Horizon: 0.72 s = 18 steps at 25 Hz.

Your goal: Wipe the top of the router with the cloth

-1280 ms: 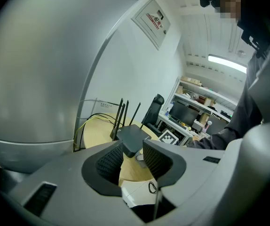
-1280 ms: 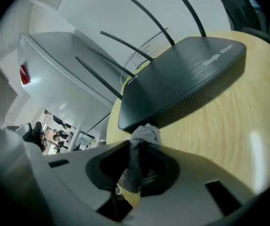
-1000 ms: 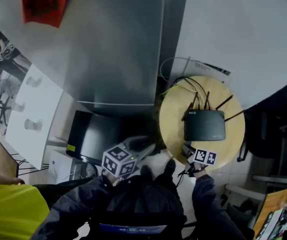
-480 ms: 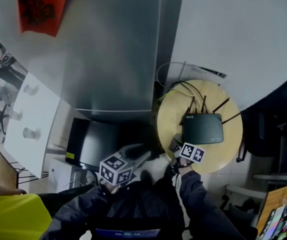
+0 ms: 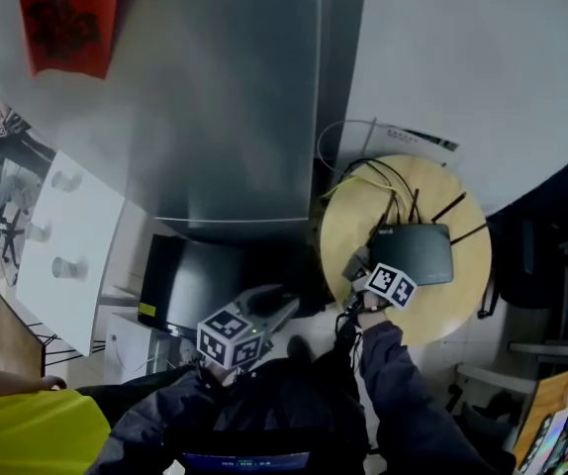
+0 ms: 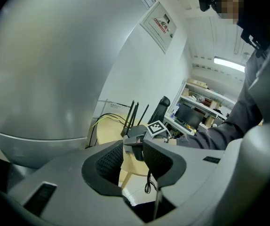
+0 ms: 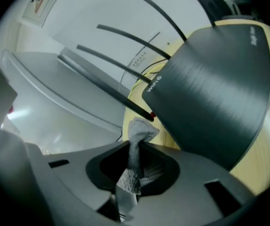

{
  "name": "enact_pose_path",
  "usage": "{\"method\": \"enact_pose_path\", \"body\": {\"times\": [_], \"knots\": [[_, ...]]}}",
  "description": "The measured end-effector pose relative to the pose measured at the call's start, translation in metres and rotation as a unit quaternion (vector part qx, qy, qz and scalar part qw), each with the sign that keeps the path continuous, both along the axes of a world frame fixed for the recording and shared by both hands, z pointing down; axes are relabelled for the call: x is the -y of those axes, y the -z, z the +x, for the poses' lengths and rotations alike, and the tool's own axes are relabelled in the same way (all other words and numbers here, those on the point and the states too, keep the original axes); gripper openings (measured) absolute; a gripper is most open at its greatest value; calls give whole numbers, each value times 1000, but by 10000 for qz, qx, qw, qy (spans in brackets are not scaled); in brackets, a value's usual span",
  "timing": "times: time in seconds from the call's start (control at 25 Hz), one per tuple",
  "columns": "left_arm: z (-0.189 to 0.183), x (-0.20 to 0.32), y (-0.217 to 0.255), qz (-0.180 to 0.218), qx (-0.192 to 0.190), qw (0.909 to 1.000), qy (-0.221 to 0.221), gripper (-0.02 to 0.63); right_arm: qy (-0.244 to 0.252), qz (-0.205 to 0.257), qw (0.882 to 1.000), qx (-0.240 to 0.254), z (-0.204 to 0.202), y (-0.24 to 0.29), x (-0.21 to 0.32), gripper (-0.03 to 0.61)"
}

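L gripper (image 5: pixel 276 307) sits low by my body, jaws apart w/ nothing between them. R gripper (image 5: pixel 356 268) is out over the table (image 5: pixel 440 317) edge, jaws clamped on the cloth (image 7: pixel 142 130): a grey twist pinched mid-length, its bunched end poking out past the tips. That end is just beside the router's (image 5: pixel 415 253) near corner, by an antenna (image 7: pixel 107 86) base; can't tell if it's touching. Router lies flat on the round wooden table, top bare, antennas pointing away from me. Cables (image 5: pixel 363 171) loop behind it. Beyond, left, a grey cabinet (image 5: pixel 235 117).
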<state>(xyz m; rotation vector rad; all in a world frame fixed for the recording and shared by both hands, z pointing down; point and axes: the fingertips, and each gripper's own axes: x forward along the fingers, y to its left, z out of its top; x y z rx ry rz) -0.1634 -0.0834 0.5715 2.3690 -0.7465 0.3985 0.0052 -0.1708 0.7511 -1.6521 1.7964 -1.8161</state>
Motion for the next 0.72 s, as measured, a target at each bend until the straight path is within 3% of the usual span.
{"method": "enact_pose_path", "body": {"times": [0.32,0.72], "knots": [[5,5,-1,-21,-50,10000,-49,128,-1224,-371,9882,840,18,0,0,72],[17,6,0,-10,-176,9998,-134,127,-1402,-722,9818,1055,26,-8,-37,72]]}}
